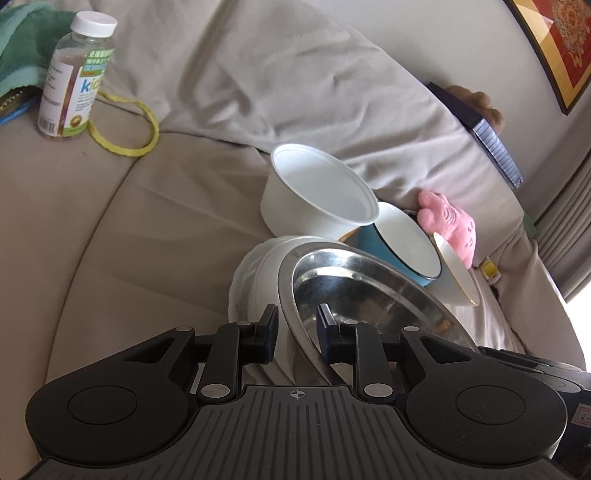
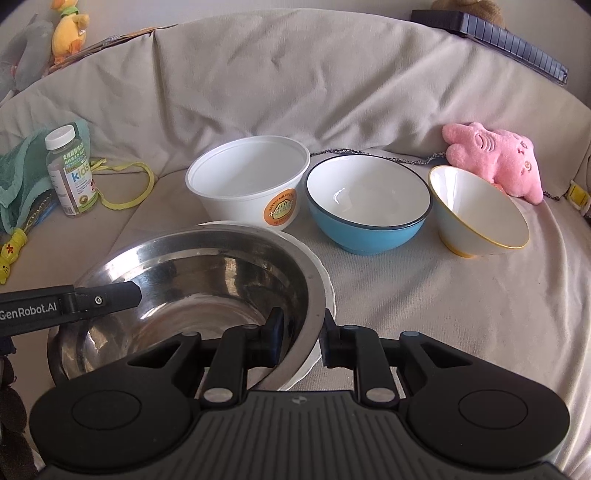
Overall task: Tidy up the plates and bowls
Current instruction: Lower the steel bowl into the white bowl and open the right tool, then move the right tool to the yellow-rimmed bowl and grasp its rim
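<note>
**Both claws on the steel bowl rim, bowl sitting on the white plate**

Sweeping left to right across the sofa cover (image 2: 369, 92).

Far left, 10 o'clock in my right cam: green towel (image 2: 18, 177), vitamin bottle (image 2: 72, 171) upright, yellow loop (image 2: 125, 184) just beside it. Left cam has the same bottle at 11 o'clock. Only the right cam shows the yellow duck toy (image 2: 68, 27) up on the backrest.

Centre-low: steel bowl (image 2: 192, 280) resting on the white plate (image 2: 325, 291), tilted. My left gripper (image 1: 297, 325) straddles its rim at 6 o'clock, one pad outside, one inside; the pads look a little off the metal, so I call it loose, not clamped. Right cam sees that claw only as a black finger reaching into the bowl from 9 o'clock. My right gripper (image 2: 301, 332) is closed on the rim's right edge, one finger inside the bowl, one outside over the plate.

Behind, 12 o'clock: white tub (image 2: 247, 173); its orange label is visible only from the right cam. Next right, blue bowl (image 2: 369, 206), then the gold-rimmed bowl (image 2: 480, 210), tipped toward the right. Right cam shows these three side by side; left cam stacks them in overlap.

Far right, 2 o'clock: pink plush (image 2: 498, 155), touching the gold-rimmed bowl. Dark keyboard-like slab (image 2: 491, 40) on the backrest. Framed picture (image 1: 554, 44): left cam only.
</note>
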